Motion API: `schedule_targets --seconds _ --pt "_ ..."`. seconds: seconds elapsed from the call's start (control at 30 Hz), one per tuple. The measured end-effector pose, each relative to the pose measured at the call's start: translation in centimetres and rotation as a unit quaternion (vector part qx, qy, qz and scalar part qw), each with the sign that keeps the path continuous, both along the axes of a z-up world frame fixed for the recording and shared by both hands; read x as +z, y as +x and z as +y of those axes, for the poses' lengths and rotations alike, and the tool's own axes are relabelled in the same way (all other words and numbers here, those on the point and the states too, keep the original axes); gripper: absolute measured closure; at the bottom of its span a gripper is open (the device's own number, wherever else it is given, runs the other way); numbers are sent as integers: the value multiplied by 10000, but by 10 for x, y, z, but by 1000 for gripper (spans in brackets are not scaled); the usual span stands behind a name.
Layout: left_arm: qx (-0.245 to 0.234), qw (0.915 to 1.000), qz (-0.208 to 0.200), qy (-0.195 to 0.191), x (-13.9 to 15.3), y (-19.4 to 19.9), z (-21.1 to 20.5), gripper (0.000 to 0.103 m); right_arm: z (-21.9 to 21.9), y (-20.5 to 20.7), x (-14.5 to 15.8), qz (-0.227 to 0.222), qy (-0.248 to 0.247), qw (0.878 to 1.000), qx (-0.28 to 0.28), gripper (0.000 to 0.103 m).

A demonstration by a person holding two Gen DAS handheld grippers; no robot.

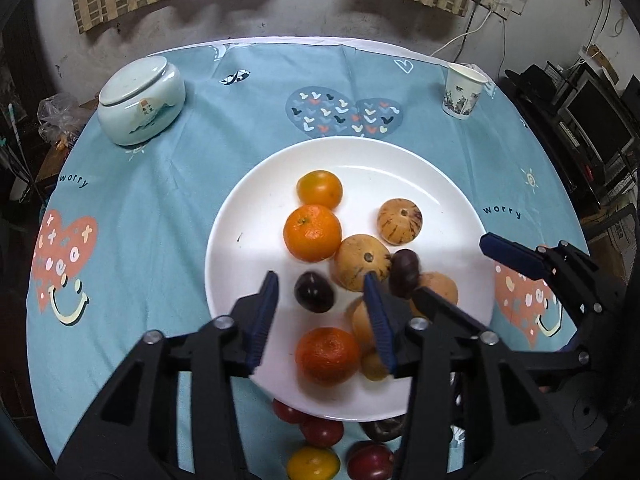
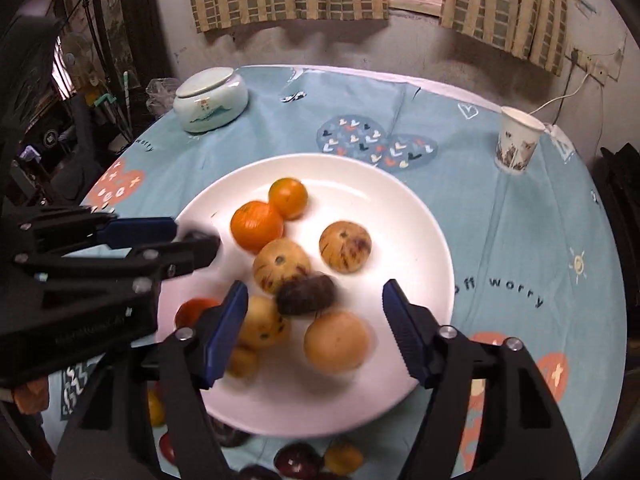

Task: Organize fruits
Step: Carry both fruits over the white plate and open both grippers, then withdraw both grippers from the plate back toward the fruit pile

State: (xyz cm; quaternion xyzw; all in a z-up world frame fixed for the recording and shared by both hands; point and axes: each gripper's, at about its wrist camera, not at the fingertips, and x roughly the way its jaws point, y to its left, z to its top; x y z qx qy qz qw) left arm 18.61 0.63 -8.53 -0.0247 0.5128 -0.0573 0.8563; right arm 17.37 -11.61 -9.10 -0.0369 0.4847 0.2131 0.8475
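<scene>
Both grippers hang with jaws spread and nothing held: the left gripper [image 1: 322,294] over a dark plum [image 1: 314,292], the right gripper [image 2: 314,300] just above a blurred tan fruit [image 2: 336,342]. Beneath them a glossy round white plate [image 1: 420,176] holds oranges, tan speckled fruits and plums. Past it stand a lidded ceramic jar [image 1: 140,100] and a paper cup [image 1: 462,92].

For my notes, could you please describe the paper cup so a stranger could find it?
Start at the white plate of fruit, then look to the far right of the blue tablecloth. The paper cup stands there upright and alone, white with a dark printed picture.
</scene>
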Motion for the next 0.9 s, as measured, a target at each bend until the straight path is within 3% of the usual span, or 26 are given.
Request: schedule_targets --seconds 0.17,0.23,0.47,0.63,0.8,0.9 --pt "101 9998 -52 -161 5 -13 13 54 -13 -7 3 65 100 9999 -79 33" --pt "117 9996 -100 -229 8 -24 18 49 -22 -22 3 159 230 9996 -31 33" --pt "-143 9996 -226 -93 9 -88 29 38 -56 -124 -15 547 246 9982 66 33" --pt "-210 9995 208 -95 -14 -140 38 36 -48 -183 -35 962 248 9946 286 33" --pt "-251 9978 591 -136 -33 -174 41 36 -27 -194 -38 1033 306 9935 371 33" --pt "-237 9979 582 -164 -32 -185 42 35 -17 -184 -39 1019 354 9937 289 40"
